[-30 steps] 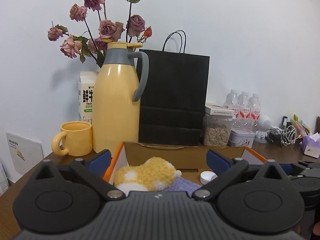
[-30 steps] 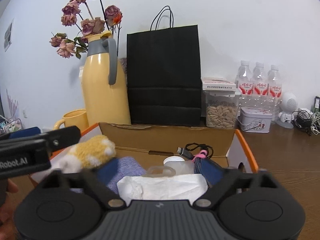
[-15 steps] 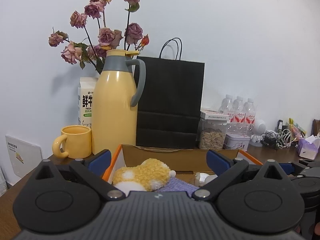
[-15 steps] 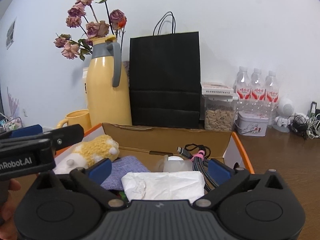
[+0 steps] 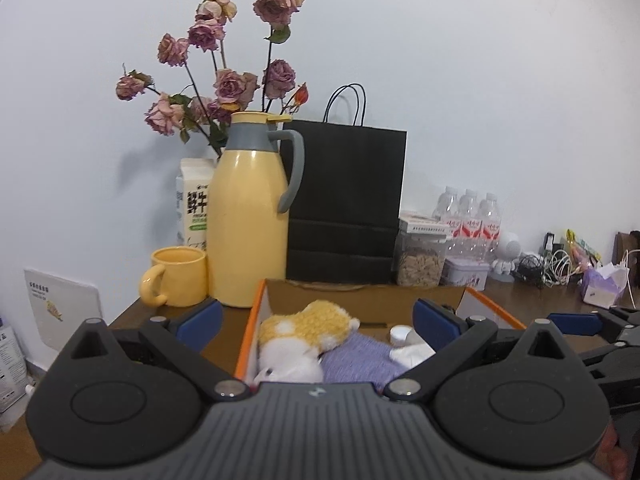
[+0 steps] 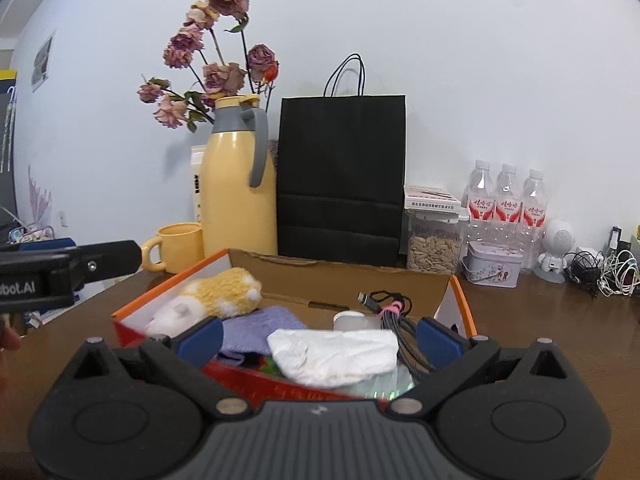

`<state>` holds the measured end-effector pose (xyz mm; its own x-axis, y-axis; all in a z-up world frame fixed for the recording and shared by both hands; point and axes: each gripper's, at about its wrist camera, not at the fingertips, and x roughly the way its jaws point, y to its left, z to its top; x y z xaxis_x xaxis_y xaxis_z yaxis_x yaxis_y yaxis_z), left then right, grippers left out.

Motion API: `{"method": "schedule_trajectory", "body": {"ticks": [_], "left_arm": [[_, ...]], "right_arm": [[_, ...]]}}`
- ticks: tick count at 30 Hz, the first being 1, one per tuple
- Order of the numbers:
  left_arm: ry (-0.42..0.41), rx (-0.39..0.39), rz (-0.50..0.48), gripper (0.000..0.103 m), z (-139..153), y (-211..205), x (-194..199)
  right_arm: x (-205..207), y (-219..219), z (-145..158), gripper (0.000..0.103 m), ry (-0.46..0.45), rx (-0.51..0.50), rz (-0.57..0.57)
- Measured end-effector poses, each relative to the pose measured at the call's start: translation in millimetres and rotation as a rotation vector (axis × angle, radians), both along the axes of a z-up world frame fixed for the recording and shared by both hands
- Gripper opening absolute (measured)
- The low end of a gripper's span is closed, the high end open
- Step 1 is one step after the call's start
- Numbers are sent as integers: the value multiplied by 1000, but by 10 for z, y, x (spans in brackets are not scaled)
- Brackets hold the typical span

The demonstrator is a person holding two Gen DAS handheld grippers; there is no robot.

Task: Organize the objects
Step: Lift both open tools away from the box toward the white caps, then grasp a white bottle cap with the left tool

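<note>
An open cardboard box (image 6: 340, 280) with orange edges stands on the brown table. It holds a yellow and white plush toy (image 6: 218, 294), a purple cloth (image 6: 260, 324), a white crumpled packet (image 6: 336, 354), a braided cable (image 6: 394, 310) and a small white-capped bottle (image 6: 348, 320). My right gripper (image 6: 319, 339) hovers open over the box's near red wall, with nothing between its fingers. My left gripper (image 5: 317, 316) is open at the box's (image 5: 250, 328) left end, near the plush toy (image 5: 308, 324) and the cloth (image 5: 356, 356). Each gripper shows at the edge of the other's view.
Behind the box stand a yellow jug (image 6: 236, 188) with dried roses, a yellow mug (image 6: 176, 246), a milk carton (image 5: 194, 204) and a black paper bag (image 6: 340, 176). To the right are a seed jar (image 6: 434, 240), a tin (image 6: 494, 264), water bottles (image 6: 506, 204) and tangled cables (image 6: 604, 274).
Both grippers have risen and drawn back from the box, so more of its inside and its red front wall shows. The things in the box have not moved.
</note>
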<state>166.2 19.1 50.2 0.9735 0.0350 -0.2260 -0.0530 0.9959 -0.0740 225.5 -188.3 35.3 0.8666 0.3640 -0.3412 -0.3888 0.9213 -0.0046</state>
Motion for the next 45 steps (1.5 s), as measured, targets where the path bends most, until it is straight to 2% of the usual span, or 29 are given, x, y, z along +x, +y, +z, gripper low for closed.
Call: {"method": "schedule_trajectory", "body": {"ticks": [13,24,32,41,43,45], "left_arm": [[102,33,4,103,-120,71,-605],[202,54,-16,103,-332,23,-879],[288,52,-67,103,-592,-142,-887],[362,83,-122,102,-833,-415,-710],[370,91,-126,100,-873,-462,-679],[377,96,-133,90,-900,-493,-645]], "right_arm": [[-677,-171,-114,103,76,-2,28],[-1042,-242,-281,103,125,-45,32],[-1153,-307,-389,103,153,-56,26],[-1147,-385,-481,103,172,-67,-13],[-1140,-408,-490,103,174,-72,-19],[-1134,-429,-500,103,176,-69,-22]]}}
